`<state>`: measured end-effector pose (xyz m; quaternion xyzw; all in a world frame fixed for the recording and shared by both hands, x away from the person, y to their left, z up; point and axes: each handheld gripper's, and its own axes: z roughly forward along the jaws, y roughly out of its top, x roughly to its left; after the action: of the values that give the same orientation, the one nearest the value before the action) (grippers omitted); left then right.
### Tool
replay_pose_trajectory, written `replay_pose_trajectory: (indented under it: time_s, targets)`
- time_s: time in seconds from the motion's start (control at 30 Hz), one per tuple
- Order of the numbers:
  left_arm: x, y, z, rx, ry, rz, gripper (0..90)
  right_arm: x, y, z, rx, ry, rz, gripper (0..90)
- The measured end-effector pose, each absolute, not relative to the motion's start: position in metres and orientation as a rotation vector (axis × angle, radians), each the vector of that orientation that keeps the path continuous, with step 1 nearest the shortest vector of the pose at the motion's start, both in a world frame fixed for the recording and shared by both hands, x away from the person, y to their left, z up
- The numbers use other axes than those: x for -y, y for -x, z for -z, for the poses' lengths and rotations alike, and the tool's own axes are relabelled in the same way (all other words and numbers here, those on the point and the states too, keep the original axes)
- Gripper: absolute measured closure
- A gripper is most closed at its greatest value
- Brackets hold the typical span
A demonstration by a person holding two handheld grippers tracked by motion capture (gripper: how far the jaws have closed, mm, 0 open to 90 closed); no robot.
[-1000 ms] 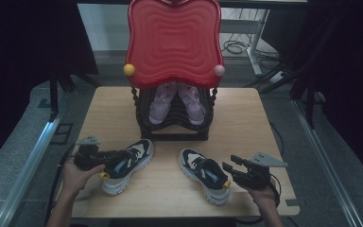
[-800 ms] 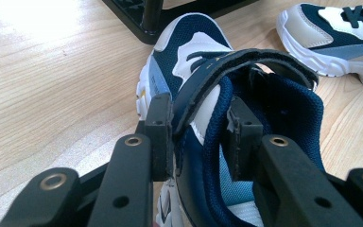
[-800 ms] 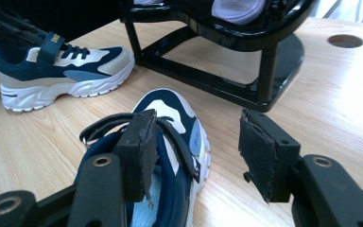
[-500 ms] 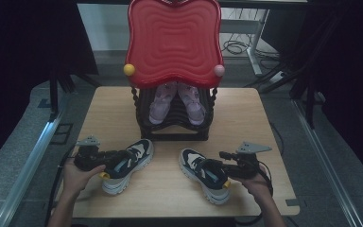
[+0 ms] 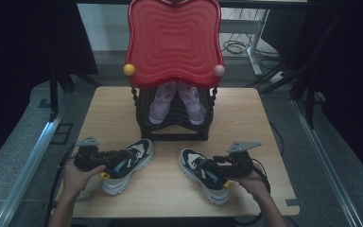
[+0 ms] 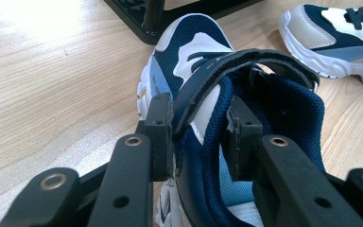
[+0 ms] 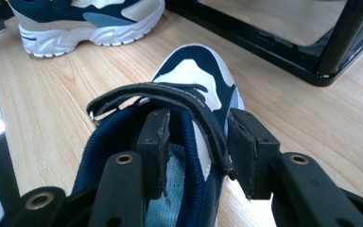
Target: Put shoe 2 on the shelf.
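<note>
Two navy, white and cream sneakers lie on the wooden table (image 5: pixel 246 118). My left gripper (image 5: pixel 118 158) (image 6: pixel 201 118) is shut on the left-hand sneaker (image 5: pixel 127 163) (image 6: pixel 194 56). One jaw is outside its side wall and strap, the other inside the opening. My right gripper (image 5: pixel 212 165) (image 7: pixel 196 127) straddles the side wall and strap of the right-hand sneaker (image 5: pixel 203 176) (image 7: pixel 194 71). One jaw is inside and one outside, and a small gap shows at the inner pad. Each gripper view also shows the other sneaker (image 6: pixel 340 33) (image 7: pixel 85 19) farther off.
A black shoe rack (image 5: pixel 175 127) with a red wavy top (image 5: pixel 172 42) stands at the back middle of the table. A pair of pink shoes (image 5: pixel 177 101) sits inside it. Bare wood lies between the sneakers and along the right side.
The right hand has moved its gripper left and forward, from beside the right-hand sneaker's heel into its opening. The left gripper has stayed on the left-hand sneaker.
</note>
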<state>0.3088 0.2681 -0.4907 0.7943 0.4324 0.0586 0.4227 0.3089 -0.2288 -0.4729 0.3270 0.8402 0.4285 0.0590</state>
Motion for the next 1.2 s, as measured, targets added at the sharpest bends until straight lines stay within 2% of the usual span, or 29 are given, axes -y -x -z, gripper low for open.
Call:
replay_pose_trajectory:
  time_s: [0.3,0.57,1.2]
  targets:
    - [-0.268,-0.309,0.491,-1.085,-1.987,-0.146,67.3,0.229,-0.317,0.477,-2.591,-1.056,-1.277,63.5]
    - [-0.267,-0.307,0.491,-1.086,-1.987,-0.163,68.8,0.229,-0.317,0.476,-2.576,-1.044,-1.269,72.2]
    - [-0.274,-0.3,0.487,-1.107,-1.896,-0.173,69.9,0.259,-0.303,0.476,-2.381,-1.138,-1.422,74.3]
